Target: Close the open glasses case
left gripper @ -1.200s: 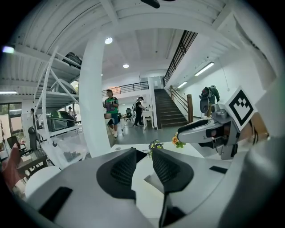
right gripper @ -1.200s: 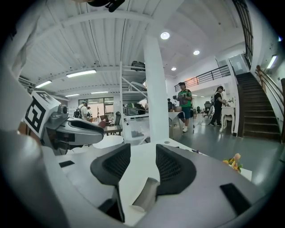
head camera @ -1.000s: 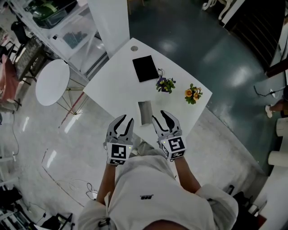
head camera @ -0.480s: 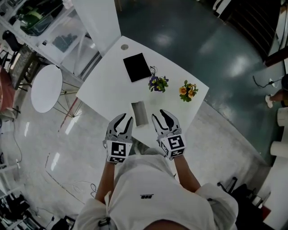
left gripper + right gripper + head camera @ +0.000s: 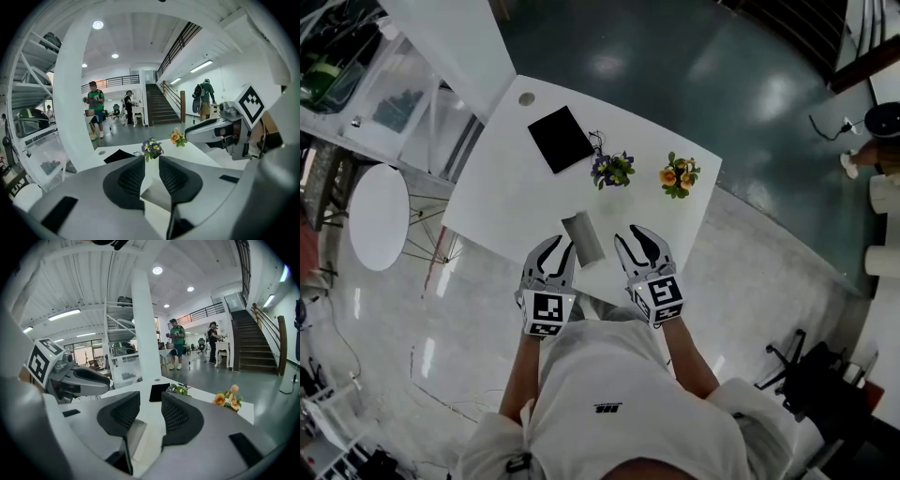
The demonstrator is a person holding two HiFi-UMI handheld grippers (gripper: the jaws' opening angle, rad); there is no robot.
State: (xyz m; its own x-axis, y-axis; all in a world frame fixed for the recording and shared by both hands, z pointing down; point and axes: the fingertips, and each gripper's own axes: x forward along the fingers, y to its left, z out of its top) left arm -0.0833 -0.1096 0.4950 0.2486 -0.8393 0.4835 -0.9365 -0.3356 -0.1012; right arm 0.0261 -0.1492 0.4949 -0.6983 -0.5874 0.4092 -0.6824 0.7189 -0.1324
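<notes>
Evidently nothing of the closing is done yet: the grey glasses case [image 5: 582, 239] lies untouched on the white surface [image 5: 506, 187], and it is too small in the head view to tell how far its lid stands open. The surface's edge runs just on the person's side of the case. The 2 tools flank it. The left hand-held gripper [image 5: 556, 253] is just beside the case on its left, with its jaws a narrow gap apart and only the surface and a grey slanted face of the case showing through that gap. The right hand-held gripper [image 5: 639, 246] is near the case on its right. Its jaws are closing with nothing pinched between them, so both are released and empty. Beyond the case, well apart from it, stand 2 small plants, purple flowers [image 5: 612, 170] and orange flowers [image 5: 679, 175], and a black pad [image 5: 561, 139] lies further off. Left to do, by my reading, is the whole job: reach the lid, fold it down and press it shut.
</notes>
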